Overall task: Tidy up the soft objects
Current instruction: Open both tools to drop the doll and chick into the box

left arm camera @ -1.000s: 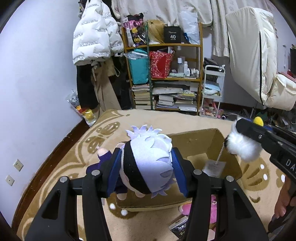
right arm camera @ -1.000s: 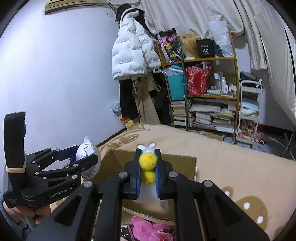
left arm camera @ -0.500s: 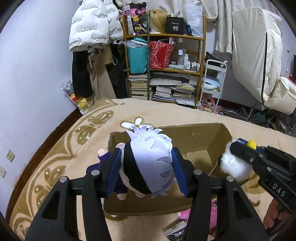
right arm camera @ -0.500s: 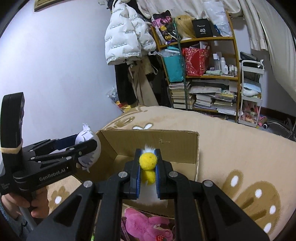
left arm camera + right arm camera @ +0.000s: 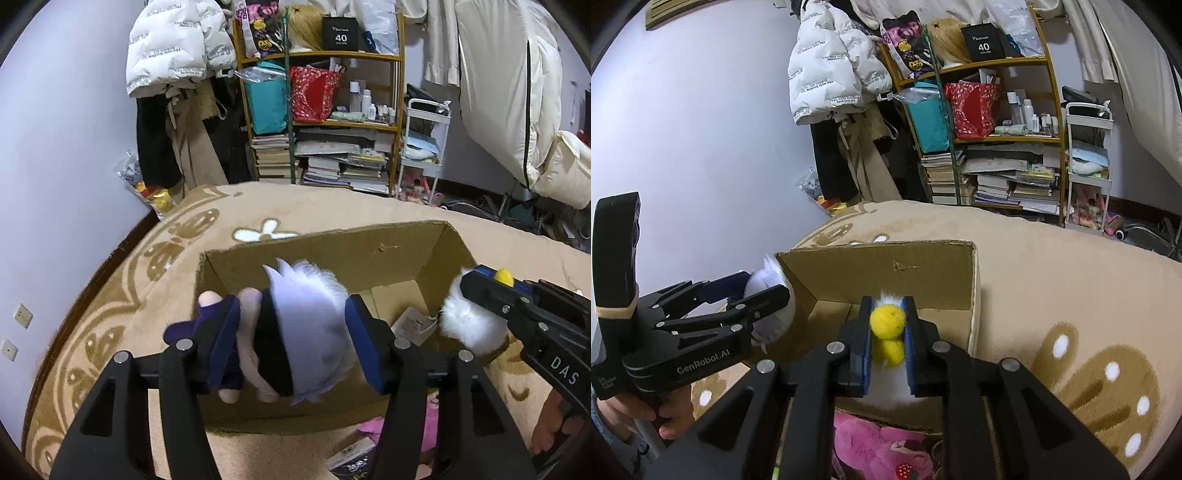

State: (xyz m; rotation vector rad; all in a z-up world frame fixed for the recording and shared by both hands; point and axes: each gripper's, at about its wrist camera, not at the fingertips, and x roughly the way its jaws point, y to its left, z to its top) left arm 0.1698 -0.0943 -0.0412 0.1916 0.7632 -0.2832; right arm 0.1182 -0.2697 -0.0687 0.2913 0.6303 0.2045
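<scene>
Left wrist view: the left hand-held gripper (image 5: 291, 343) has a plush doll (image 5: 295, 332) with pale lilac hair and a black band between its blue pads. Its jaws have just been opening, and the doll sits tilted and blurred between them, above the open cardboard box (image 5: 332, 251) that stands on a beige patterned rug (image 5: 122, 295). Whether the pads are pressing the doll cannot be told. At the right edge the right hand-held gripper (image 5: 476, 291) reaches over the box with a white fluffy toy (image 5: 465, 321) pinched in it; a paper tag (image 5: 410, 325) lies on the box floor, which only this view shows. Fingers of the person's hand (image 5: 550, 424) show low on the right.

Right wrist view: the right hand-held gripper (image 5: 886, 332) is pressed together on the white fluffy toy (image 5: 888, 332), whose yellow top sits between the blue pads, above the near part of the cardboard box (image 5: 886, 254). The left hand-held gripper (image 5: 768, 291) enters from the left at the box's left wall with the plush doll (image 5: 768, 288). Only here a pink plush (image 5: 875, 443) shows clearly, lying below in front of the box, and the person's hand (image 5: 646, 417) holds the left handle.
</scene>
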